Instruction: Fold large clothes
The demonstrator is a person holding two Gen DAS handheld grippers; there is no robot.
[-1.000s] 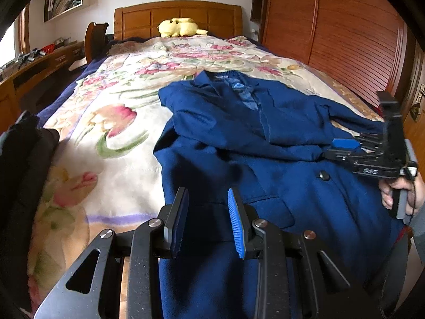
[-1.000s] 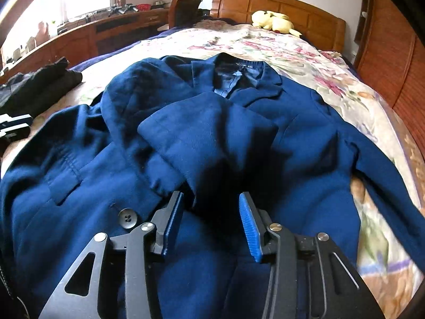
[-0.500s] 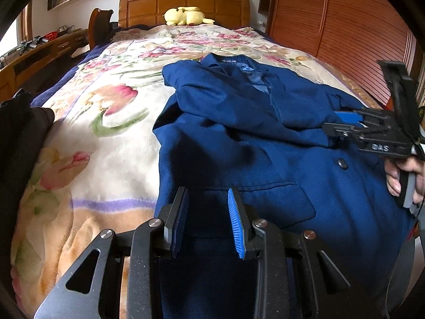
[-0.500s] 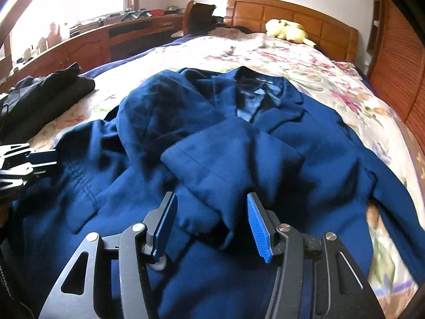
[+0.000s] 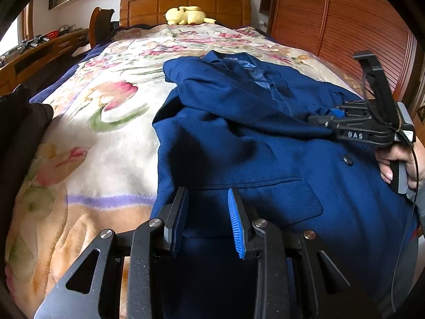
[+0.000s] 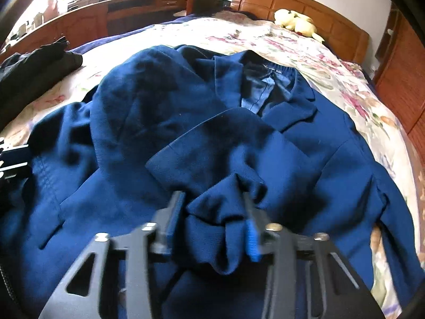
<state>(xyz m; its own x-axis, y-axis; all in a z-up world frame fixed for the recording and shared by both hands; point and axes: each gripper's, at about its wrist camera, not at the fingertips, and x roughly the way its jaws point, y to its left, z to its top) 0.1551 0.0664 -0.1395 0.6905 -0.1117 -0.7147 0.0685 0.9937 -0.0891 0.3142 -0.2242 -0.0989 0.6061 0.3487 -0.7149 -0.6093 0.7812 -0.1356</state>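
Observation:
A navy blue jacket (image 5: 239, 138) lies face up on the floral blanket (image 5: 106, 133), collar toward the headboard. One sleeve (image 6: 220, 159) is folded across its chest. My right gripper (image 6: 212, 212) is closing its jaws on that sleeve's cuff end, and the cloth bunches between the pads. In the left wrist view the right gripper (image 5: 322, 118) sits low over the jacket's middle, held by a hand (image 5: 398, 159). My left gripper (image 5: 208, 207) hovers open just above the jacket's hem near a pocket flap, with nothing pinched. It shows at the left edge of the right wrist view, left gripper (image 6: 13, 159).
Dark folded clothes (image 6: 32, 66) lie on the bed's left side. A yellow plush toy (image 5: 186, 16) rests by the wooden headboard (image 5: 186, 2). A slatted wooden wardrobe (image 5: 345, 32) runs along the right and a desk (image 6: 106, 13) along the left.
The right gripper slid over the folded sleeve's end and its jaws came together on the cloth, which now bunches up. The left gripper sank a little toward the hem, jaws unchanged.

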